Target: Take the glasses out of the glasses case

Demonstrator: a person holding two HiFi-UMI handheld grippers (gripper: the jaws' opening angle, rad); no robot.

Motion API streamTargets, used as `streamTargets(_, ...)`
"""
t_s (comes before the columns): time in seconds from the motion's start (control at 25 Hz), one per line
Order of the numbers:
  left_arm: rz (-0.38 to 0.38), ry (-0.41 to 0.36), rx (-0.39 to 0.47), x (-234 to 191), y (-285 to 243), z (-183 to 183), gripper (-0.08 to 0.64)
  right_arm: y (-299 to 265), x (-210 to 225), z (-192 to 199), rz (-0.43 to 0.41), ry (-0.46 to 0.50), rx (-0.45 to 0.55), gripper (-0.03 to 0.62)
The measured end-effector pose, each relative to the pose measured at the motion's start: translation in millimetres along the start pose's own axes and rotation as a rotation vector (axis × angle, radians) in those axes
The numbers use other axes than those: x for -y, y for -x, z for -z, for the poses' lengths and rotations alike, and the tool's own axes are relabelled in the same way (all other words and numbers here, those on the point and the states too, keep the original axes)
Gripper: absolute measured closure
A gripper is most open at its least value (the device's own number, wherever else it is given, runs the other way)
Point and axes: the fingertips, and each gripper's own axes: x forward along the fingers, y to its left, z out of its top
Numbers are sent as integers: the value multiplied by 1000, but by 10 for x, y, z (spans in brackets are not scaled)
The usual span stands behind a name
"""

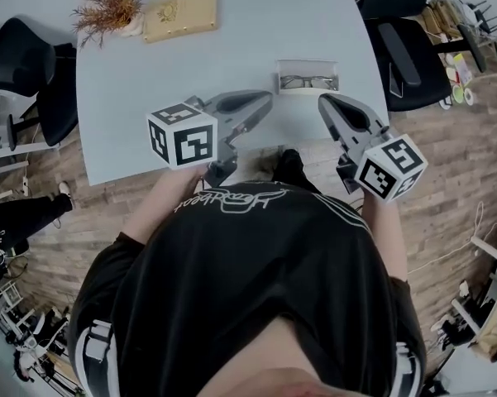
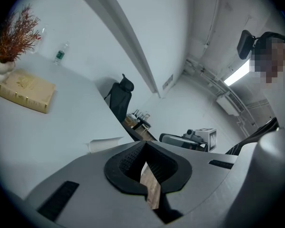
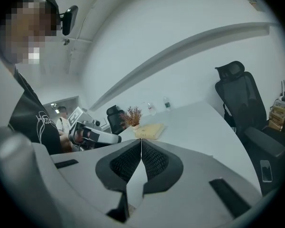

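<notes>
both grippers, left gripper and right gripper, raised with jaws closed, empty.

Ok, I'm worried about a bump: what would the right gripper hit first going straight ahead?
Probably the glasses case, just beyond the shut tips of the right gripper. Height is unclear; if it clears that, the book is next.

From here the table looks smooth and matt, the floor grained wood plank, the left gripper and right gripper matt grey plastic with ribbed black pads, the shirt black cloth.
</notes>
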Motion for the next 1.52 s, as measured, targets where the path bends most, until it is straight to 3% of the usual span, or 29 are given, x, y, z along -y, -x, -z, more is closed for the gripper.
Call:
streamTargets(0.8,-78,97,33,-640,-414,-232,552,-574,578,-84,-101,58,-139,583)
streamTargets(1.32,-125,146,33,-806,-431,-110,552,-787,897,438,-115,182,-364,581)
streamTargets(1.52,-142,158,40,-845,-387,-88,552,-880,924,632,-124,292,-443,581)
